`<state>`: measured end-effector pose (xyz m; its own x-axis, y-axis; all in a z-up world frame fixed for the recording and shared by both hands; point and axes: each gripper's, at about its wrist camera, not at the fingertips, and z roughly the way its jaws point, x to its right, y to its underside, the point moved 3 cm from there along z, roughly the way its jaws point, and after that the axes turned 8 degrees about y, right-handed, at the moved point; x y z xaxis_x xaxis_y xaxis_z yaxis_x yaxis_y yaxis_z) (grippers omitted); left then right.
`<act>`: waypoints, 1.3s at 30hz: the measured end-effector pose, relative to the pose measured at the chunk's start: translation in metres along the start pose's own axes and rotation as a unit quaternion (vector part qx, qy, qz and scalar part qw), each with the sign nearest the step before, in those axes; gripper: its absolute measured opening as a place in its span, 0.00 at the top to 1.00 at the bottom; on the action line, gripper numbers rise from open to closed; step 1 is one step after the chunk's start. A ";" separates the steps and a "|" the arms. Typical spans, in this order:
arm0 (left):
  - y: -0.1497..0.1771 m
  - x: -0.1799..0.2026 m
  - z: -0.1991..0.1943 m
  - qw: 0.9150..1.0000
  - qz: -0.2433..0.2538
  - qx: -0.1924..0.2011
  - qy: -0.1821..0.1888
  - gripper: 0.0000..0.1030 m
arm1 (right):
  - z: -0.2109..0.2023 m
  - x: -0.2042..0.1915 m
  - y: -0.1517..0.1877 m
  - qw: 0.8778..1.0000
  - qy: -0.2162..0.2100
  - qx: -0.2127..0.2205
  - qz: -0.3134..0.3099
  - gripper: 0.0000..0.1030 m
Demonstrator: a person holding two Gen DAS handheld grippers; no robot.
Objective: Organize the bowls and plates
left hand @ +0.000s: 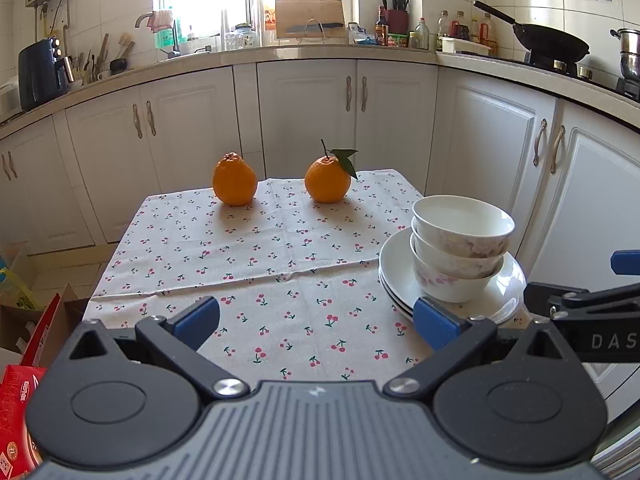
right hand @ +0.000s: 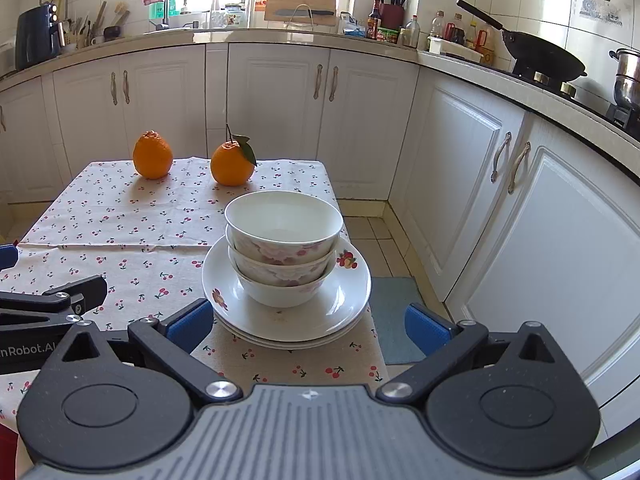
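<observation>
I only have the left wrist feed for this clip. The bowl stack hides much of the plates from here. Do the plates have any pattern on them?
Observer: Yes. The right wrist view shows the top plate with a fruit motif on its far right rim and a flower motif on its near left rim.
Operator: What is on the floor past the table's right edge?
Observer: A grey-blue mat lies on the tiles there.
Operator: Is the right gripper around the dishes?
Observer: No. The right gripper is open, its blue pads apart in front of the plates, touching nothing; the three bowls stand nested on top.
</observation>
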<state>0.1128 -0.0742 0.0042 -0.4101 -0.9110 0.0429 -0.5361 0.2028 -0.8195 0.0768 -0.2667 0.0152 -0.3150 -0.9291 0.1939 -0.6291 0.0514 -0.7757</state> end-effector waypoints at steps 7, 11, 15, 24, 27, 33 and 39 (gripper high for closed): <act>0.000 0.000 0.000 1.000 -0.001 -0.002 -0.001 0.01 | 0.001 0.000 0.000 1.000 -0.001 0.000 -0.001 0.00; 0.000 0.000 0.000 1.000 -0.001 -0.003 -0.004 0.01 | 0.000 0.000 0.000 1.000 -0.001 0.001 -0.001 0.00; 0.000 0.001 0.000 1.000 -0.002 -0.002 -0.004 0.01 | 0.000 0.000 -0.001 1.000 -0.001 0.003 -0.001 0.00; -0.001 0.000 0.000 1.000 -0.004 -0.002 -0.004 0.01 | -0.003 -0.001 -0.002 1.000 0.001 0.007 -0.003 0.00; -0.001 0.000 0.000 1.000 -0.005 -0.002 -0.004 0.01 | -0.003 -0.001 -0.002 1.000 0.002 0.007 -0.005 0.00; -0.001 0.000 0.000 1.000 -0.005 -0.002 -0.005 0.01 | -0.004 -0.001 -0.003 1.000 0.003 0.009 -0.005 0.00; 0.000 0.001 -0.001 1.000 -0.004 -0.003 -0.005 0.01 | -0.004 -0.001 -0.003 1.000 0.001 0.011 -0.004 0.00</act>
<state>0.1122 -0.0748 0.0050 -0.3982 -0.9163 0.0431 -0.5435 0.1979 -0.8157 0.0764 -0.2643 0.0197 -0.3115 -0.9284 0.2026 -0.6163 0.0351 -0.7868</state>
